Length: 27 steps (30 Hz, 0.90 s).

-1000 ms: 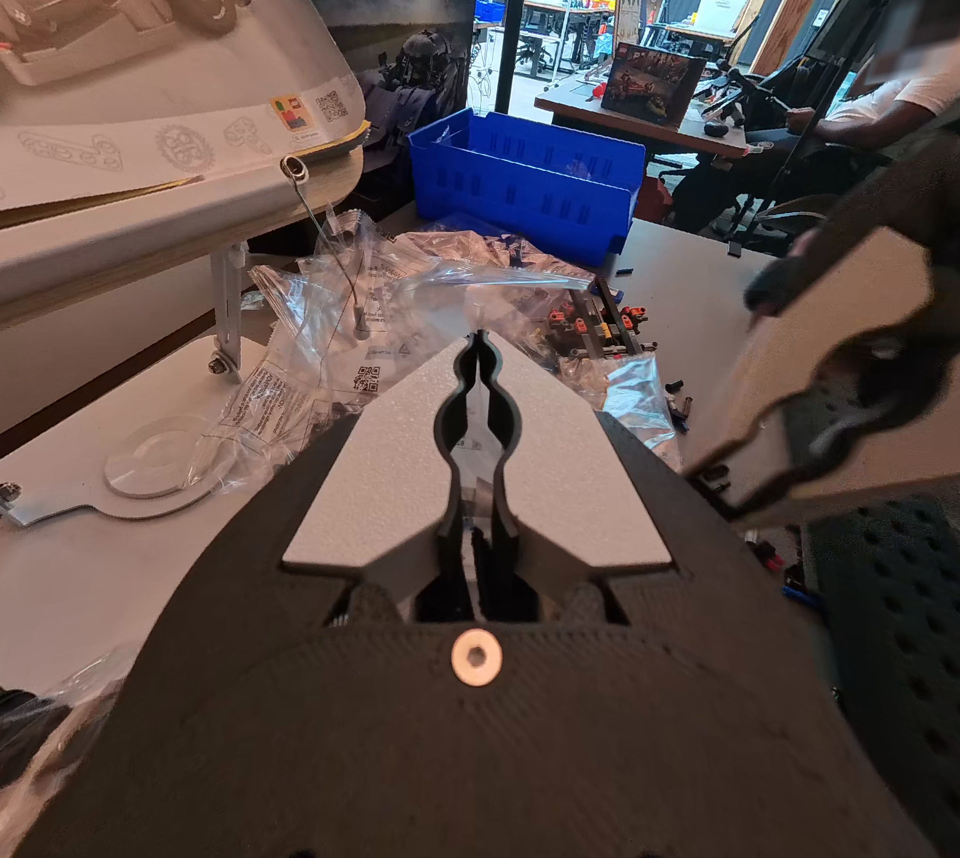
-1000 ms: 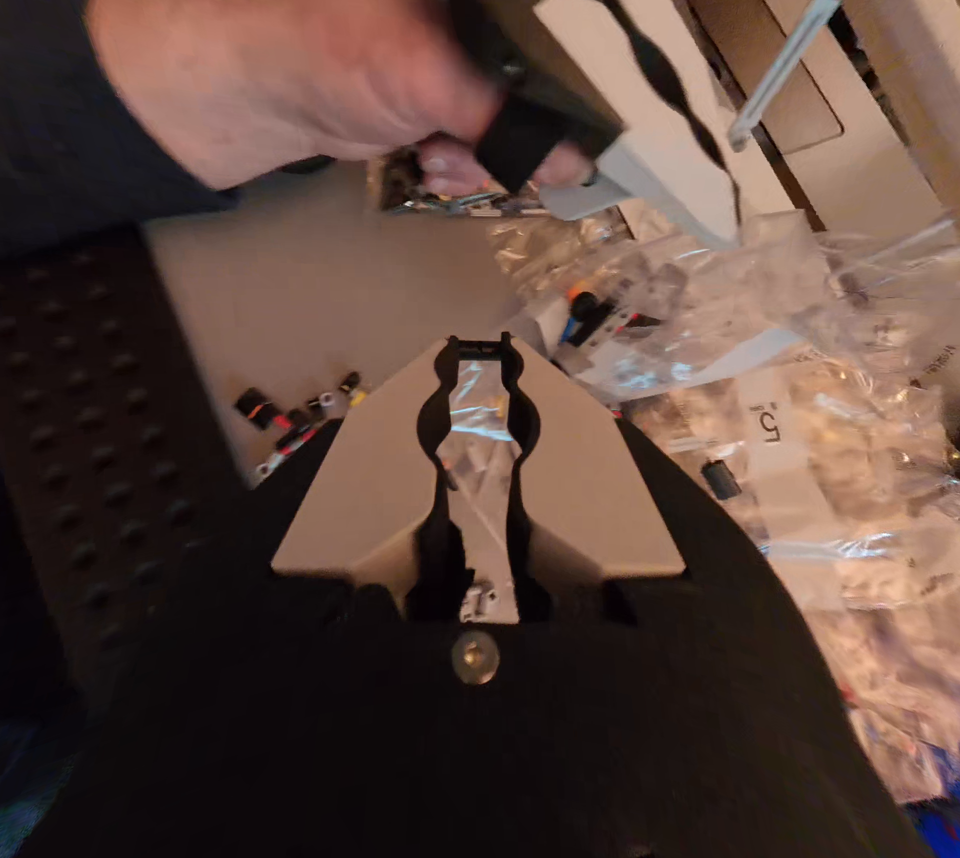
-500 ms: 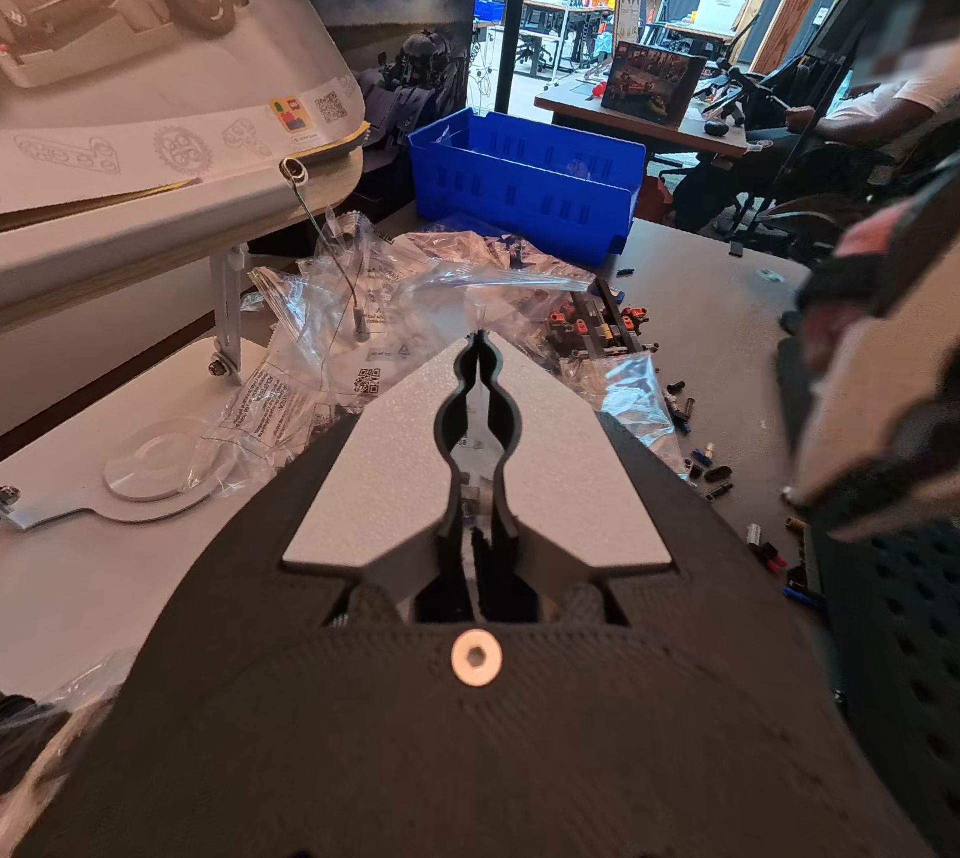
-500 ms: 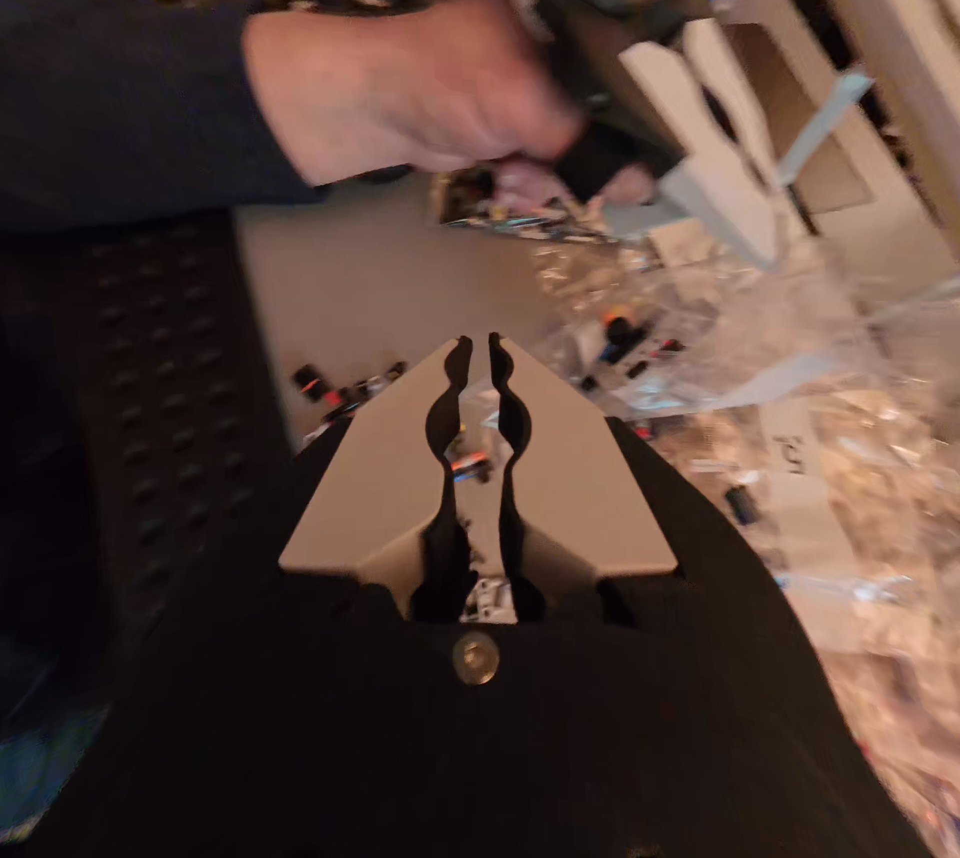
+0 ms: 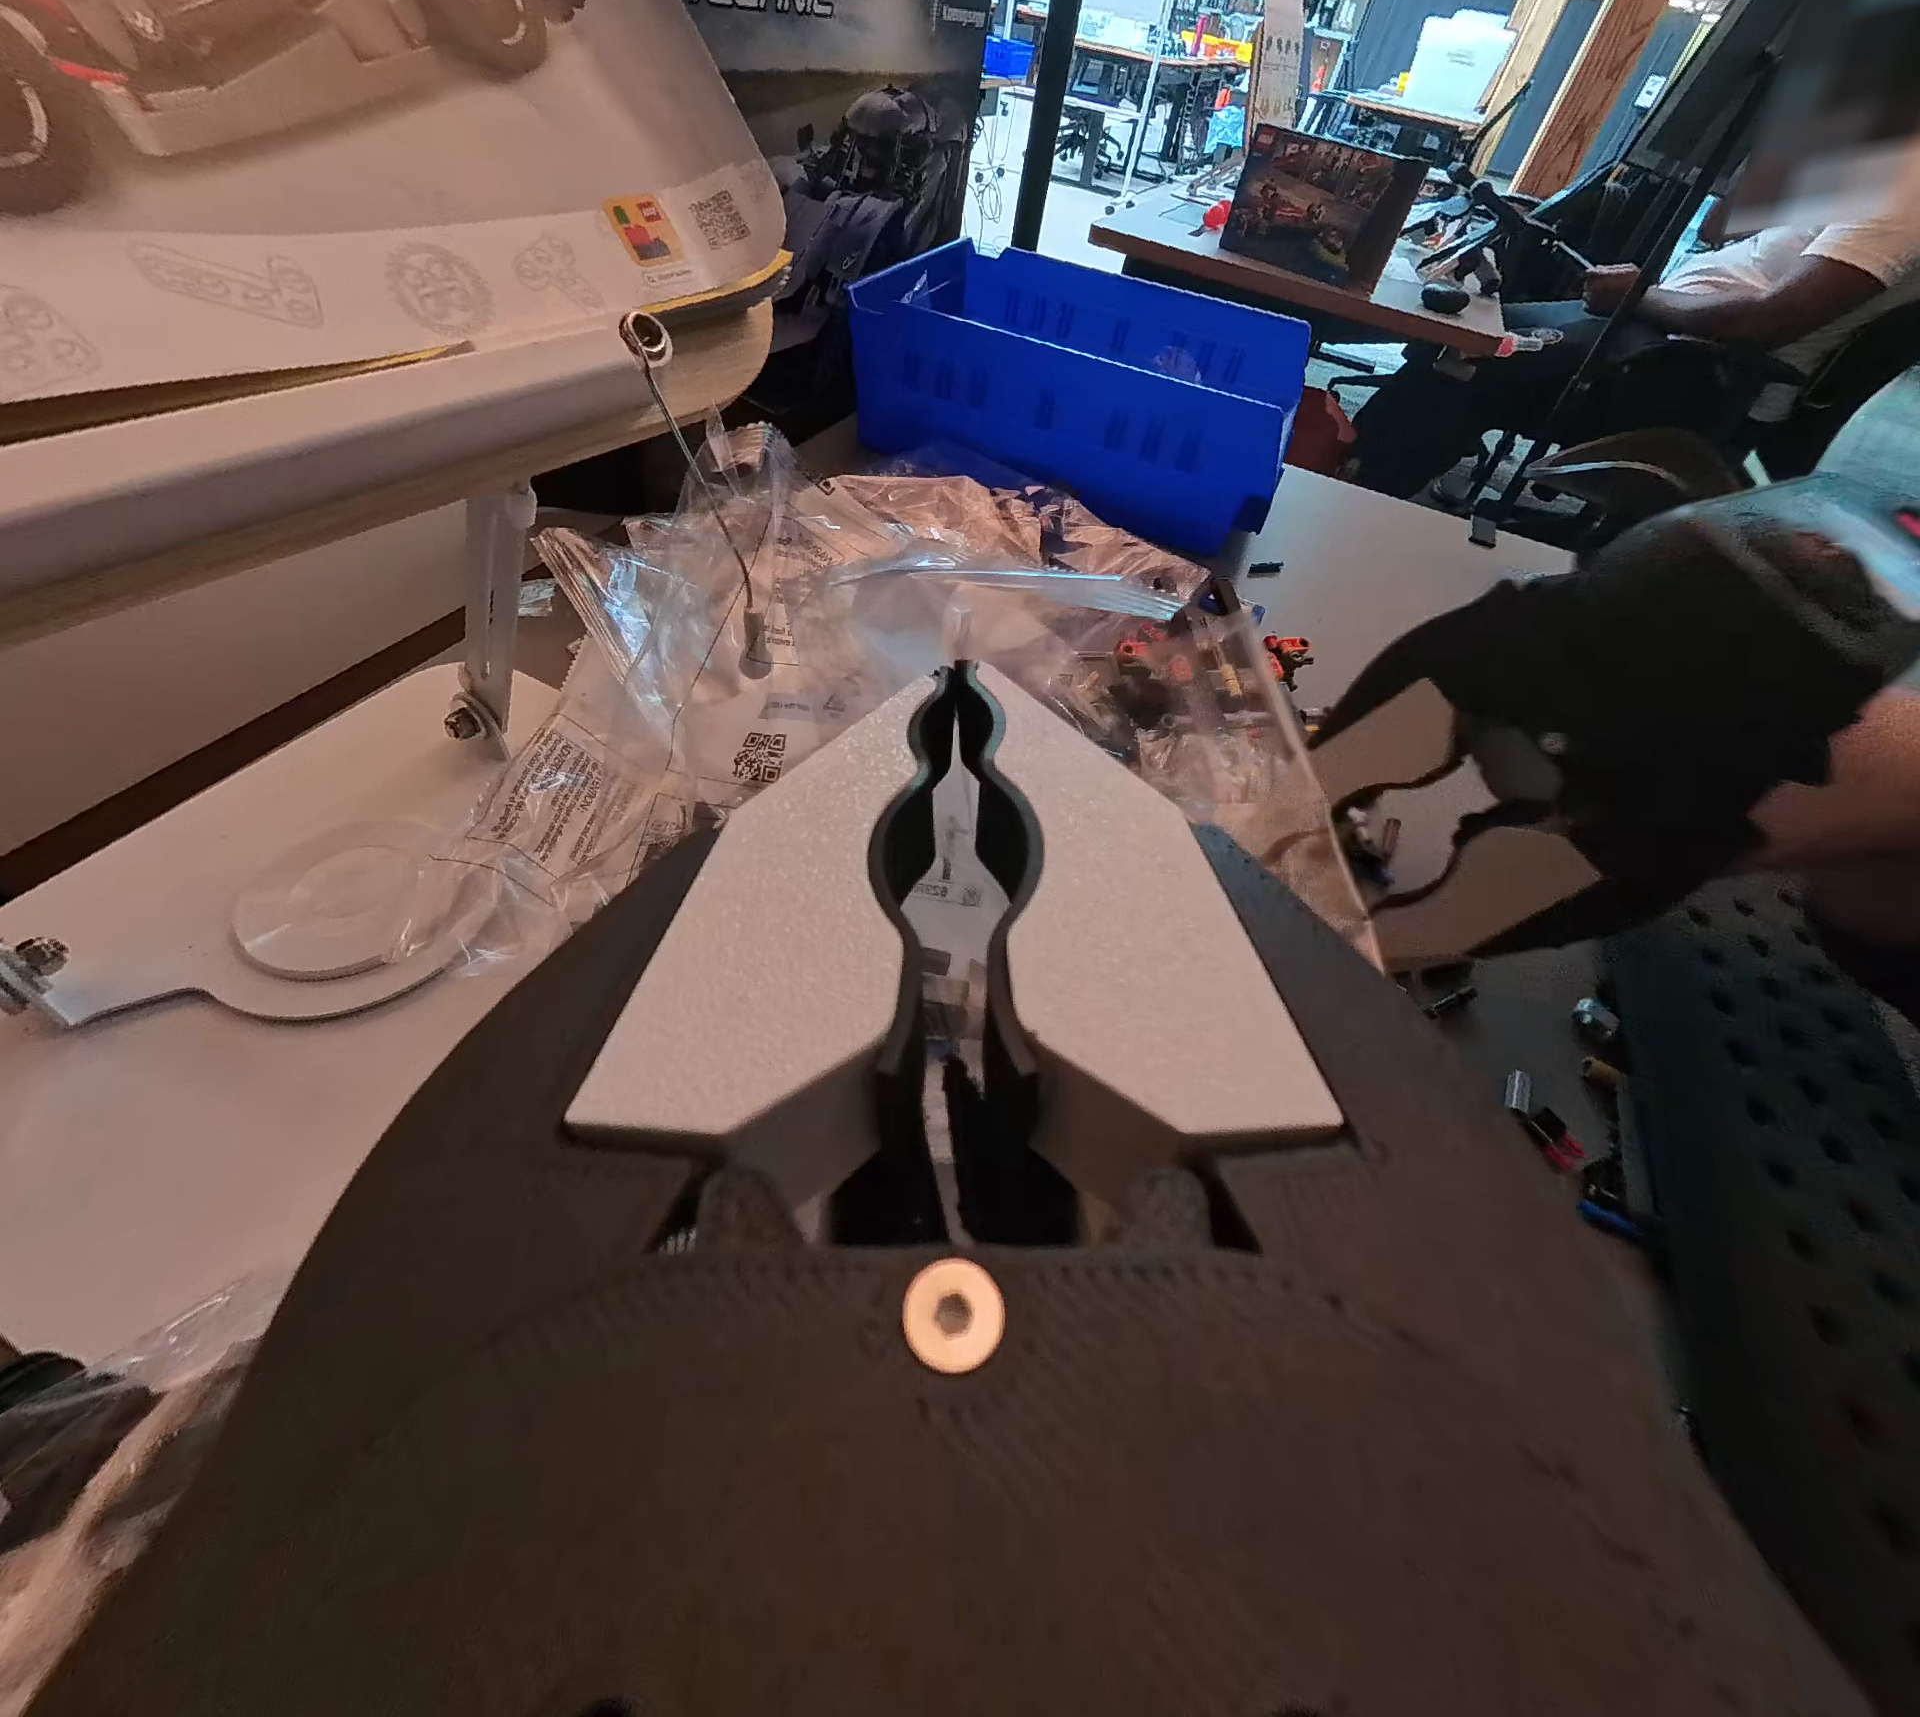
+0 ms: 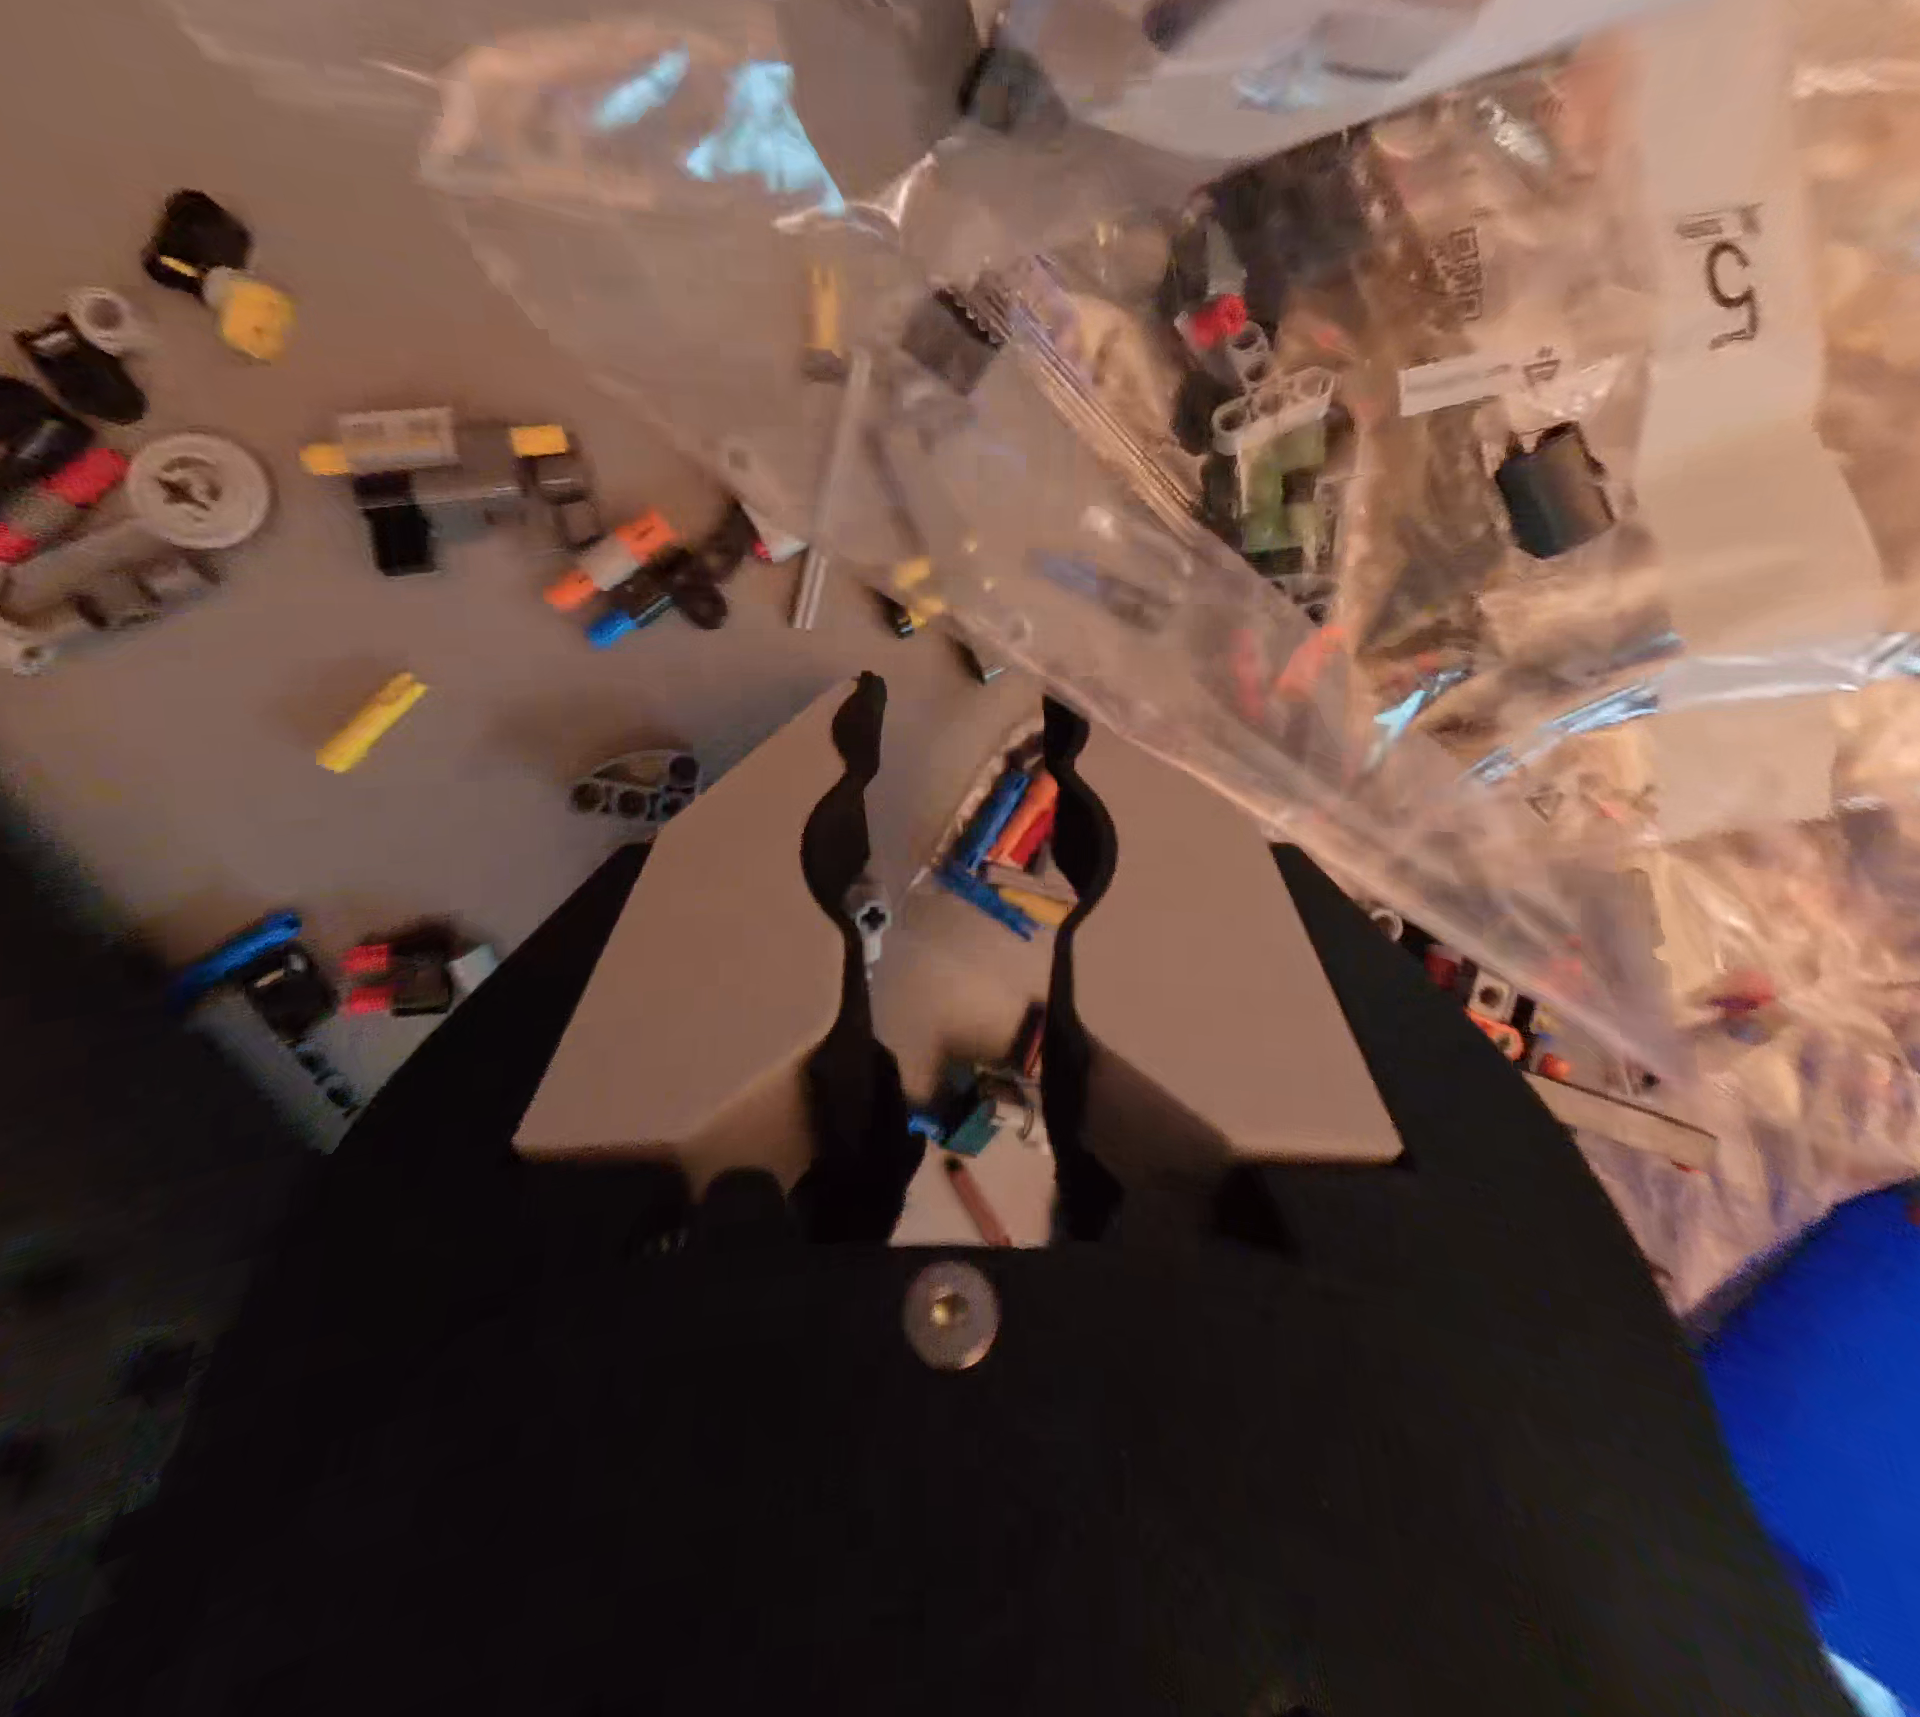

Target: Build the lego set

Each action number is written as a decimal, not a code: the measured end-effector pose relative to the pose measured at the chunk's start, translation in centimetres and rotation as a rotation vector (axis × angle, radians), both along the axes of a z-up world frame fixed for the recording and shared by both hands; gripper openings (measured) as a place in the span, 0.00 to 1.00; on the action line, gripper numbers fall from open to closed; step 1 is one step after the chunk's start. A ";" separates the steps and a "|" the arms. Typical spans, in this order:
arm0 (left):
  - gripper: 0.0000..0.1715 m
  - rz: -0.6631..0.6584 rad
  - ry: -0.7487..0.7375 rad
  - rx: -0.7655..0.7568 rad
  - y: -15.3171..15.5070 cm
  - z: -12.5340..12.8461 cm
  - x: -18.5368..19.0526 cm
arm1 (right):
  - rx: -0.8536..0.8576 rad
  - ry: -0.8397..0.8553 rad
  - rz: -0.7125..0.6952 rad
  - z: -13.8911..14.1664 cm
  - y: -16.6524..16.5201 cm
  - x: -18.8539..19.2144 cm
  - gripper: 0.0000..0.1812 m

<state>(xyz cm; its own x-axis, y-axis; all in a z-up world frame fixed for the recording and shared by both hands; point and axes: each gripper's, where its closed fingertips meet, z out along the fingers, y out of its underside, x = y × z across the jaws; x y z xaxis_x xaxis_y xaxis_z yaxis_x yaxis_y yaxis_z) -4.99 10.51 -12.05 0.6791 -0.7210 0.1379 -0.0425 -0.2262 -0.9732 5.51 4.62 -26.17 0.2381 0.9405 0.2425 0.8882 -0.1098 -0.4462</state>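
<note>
Grey pin [image 6: 869, 921] lay between my right gripper's [image 6: 961, 711] parted fingers, hugging the left one, nearer than my left gripper [image 5: 958, 680], which was pinched shut on nothing.

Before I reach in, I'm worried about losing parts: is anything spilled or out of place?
Yes. Small loose pieces lie scattered on the bare table beside the heap of clear plastic bags, unsorted, not in the blue bin.

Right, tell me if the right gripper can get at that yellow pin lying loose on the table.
Probably yes. The right gripper is open and empty, and the yellow pin lies alone on bare table, off to its side. The plastic bags lie on the other side, out of the way.
</note>
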 end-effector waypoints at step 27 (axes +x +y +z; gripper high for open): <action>0.00 -0.021 0.025 -0.011 0.0 -0.6 0.7 | 0.296 0.143 0.235 3.2 -3.0 -2.1 0.03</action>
